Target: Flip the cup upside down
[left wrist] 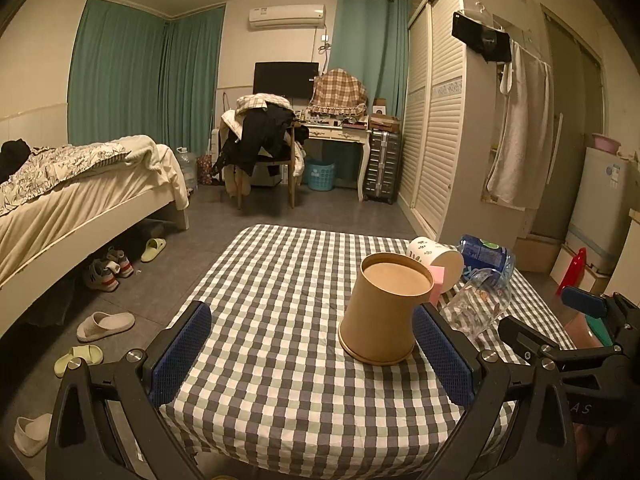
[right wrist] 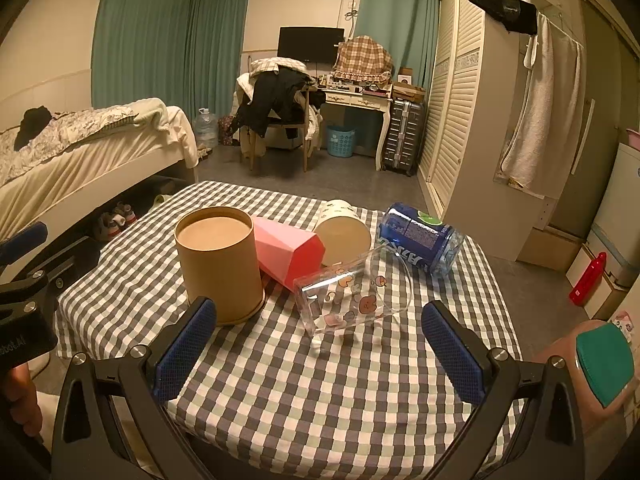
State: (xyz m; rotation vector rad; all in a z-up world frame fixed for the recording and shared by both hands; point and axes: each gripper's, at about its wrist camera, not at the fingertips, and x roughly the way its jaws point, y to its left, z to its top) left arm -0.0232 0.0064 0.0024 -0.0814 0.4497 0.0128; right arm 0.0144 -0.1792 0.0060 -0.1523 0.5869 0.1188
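A brown paper cup (left wrist: 384,312) stands upside down on the checked table (left wrist: 280,380), its flat base up. It also shows in the right wrist view (right wrist: 222,264). My left gripper (left wrist: 312,356) is open and empty; the cup sits just inside its right finger. My right gripper (right wrist: 320,352) is open and empty, with a clear glass cup (right wrist: 352,292) lying on its side between and beyond its fingers. A pink cup (right wrist: 288,252), a white paper cup (right wrist: 344,232) and a blue cup (right wrist: 420,240) also lie on their sides.
The right gripper shows at the right edge of the left wrist view (left wrist: 560,332). A bed (left wrist: 80,200) stands at the left with slippers (left wrist: 104,326) on the floor. A wardrobe (left wrist: 436,120) stands at the right, a chair and desk at the back.
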